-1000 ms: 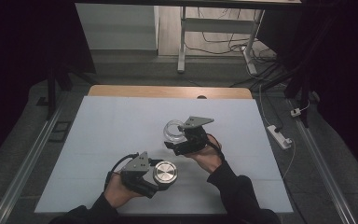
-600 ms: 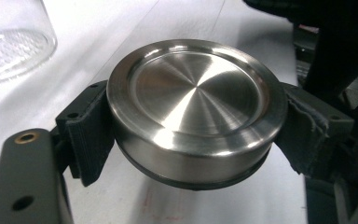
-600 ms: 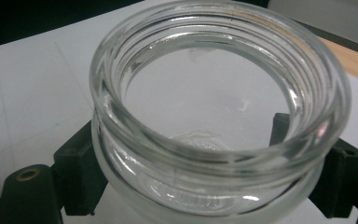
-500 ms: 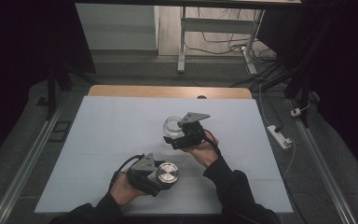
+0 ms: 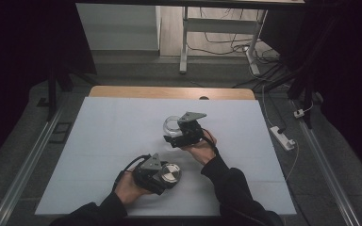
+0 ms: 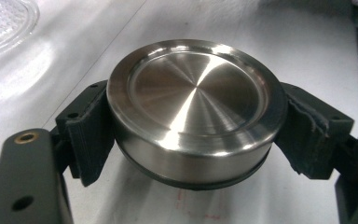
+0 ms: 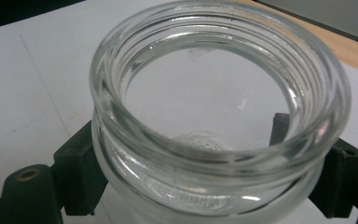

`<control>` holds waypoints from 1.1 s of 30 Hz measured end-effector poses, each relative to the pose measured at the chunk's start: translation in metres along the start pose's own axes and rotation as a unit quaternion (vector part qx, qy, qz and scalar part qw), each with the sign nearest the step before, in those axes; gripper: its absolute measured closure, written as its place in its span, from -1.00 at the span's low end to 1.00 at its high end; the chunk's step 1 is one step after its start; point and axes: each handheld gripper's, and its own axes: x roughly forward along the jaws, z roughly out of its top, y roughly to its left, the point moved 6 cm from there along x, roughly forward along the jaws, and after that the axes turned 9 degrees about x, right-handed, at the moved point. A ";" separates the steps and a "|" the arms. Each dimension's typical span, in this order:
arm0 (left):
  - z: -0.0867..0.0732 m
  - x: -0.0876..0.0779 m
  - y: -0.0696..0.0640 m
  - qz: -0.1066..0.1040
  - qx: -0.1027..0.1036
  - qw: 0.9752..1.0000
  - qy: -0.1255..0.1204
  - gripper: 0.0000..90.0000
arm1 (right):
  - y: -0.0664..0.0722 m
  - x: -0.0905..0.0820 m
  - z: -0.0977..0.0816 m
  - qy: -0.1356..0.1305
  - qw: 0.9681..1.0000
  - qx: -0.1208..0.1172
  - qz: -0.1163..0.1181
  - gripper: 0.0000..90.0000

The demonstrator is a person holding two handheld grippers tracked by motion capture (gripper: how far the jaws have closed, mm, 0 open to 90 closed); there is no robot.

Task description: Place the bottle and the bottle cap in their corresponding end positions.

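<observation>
Looking down from the high view, the left tool (image 5: 166,175) grips a steel lid (image 5: 169,173) near the bench (image 5: 99,141) front, while the right tool (image 5: 176,136) clamps a glass jar (image 5: 171,126) mid-bench; the left gripper view shows pads (image 6: 91,135) squeezing the lid's rim; the right gripper view shows pads (image 7: 77,163) hugging the open, empty jar below its threads

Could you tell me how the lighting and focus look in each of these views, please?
High view: dim, dark surroundings, the white table evenly lit. Left gripper view: sharp, bright radial glare on the steel lid between the tongs; the background is soft. Right gripper view: the glass jar rim is close and slightly blurred, with small highlights.
</observation>
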 end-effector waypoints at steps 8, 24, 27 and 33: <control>-0.006 0.006 0.006 0.000 -0.015 1.000 0.024 -0.57 | -0.002 0.011 -0.005 0.012 1.000 -0.004 -0.004 -0.67; -0.010 0.015 0.007 0.006 -0.005 0.998 0.058 -0.57 | -0.006 0.023 -0.015 0.022 1.000 -0.009 -0.010 -0.67; -0.010 0.015 0.006 0.007 -0.002 0.998 0.058 -0.58 | -0.005 0.024 -0.016 0.020 1.000 -0.018 -0.012 -0.67; -0.011 0.015 0.006 0.016 0.004 0.998 0.066 -0.60 | -0.005 0.024 -0.017 0.014 1.000 -0.018 -0.012 -0.68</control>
